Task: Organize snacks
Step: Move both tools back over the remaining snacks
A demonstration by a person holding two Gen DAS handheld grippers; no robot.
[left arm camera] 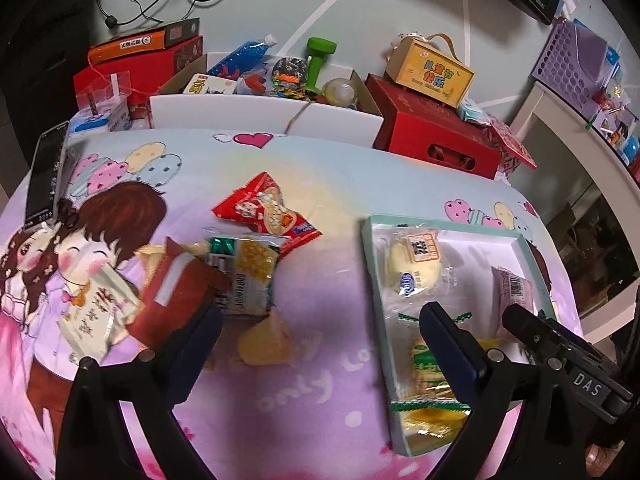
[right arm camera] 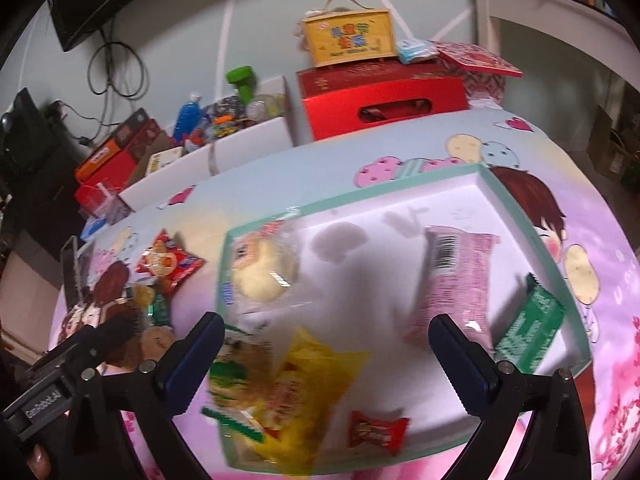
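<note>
While loose on cloth, red snack packet (left arm camera: 266,210), crinkled, glossy

the right gripper (right arm camera: 326,344) is hovering with its jaws spread wide over a teal-rimmed white tray (right arm camera: 516,208). lying in the tray are a pale bun in clear wrap (right arm camera: 262,276), a pink packet (right arm camera: 456,276), a green packet (right arm camera: 530,324), a yellow packet (right arm camera: 312,392) and a small red candy (right arm camera: 378,428). a red snack bag (right arm camera: 170,264) is lying on the cartoon cloth (right arm camera: 608,320) left of it.

Pale green wall (left arm camera: 360,12), white shelf (left arm camera: 568,136), cartoon-print tablecloth (left arm camera: 320,184).
</note>
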